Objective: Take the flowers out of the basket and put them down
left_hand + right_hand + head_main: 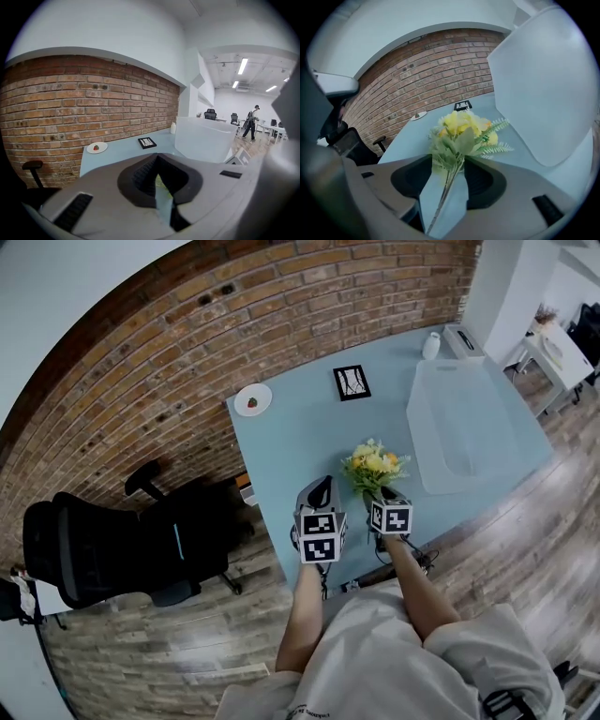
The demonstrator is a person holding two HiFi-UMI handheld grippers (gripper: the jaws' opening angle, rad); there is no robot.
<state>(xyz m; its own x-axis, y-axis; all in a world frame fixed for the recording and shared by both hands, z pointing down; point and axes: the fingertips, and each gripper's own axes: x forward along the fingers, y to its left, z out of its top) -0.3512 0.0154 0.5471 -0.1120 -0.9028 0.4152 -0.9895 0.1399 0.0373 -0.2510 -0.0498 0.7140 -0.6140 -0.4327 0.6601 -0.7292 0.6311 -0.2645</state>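
Bunch of flowers point(375, 465) with pale yellow blooms, grey-green leaves and fern-like sprigs, thin stems pointing at 6 o'clock. It lies on the light blue table point(300, 427), outside the white basket point(459, 418) and at its 9 o'clock. Right gripper point(449, 161): jaws apart, stems between them, pads not pressing. Left gripper point(157, 159), at 9 o'clock of the right: jaw tips together, holding nothing
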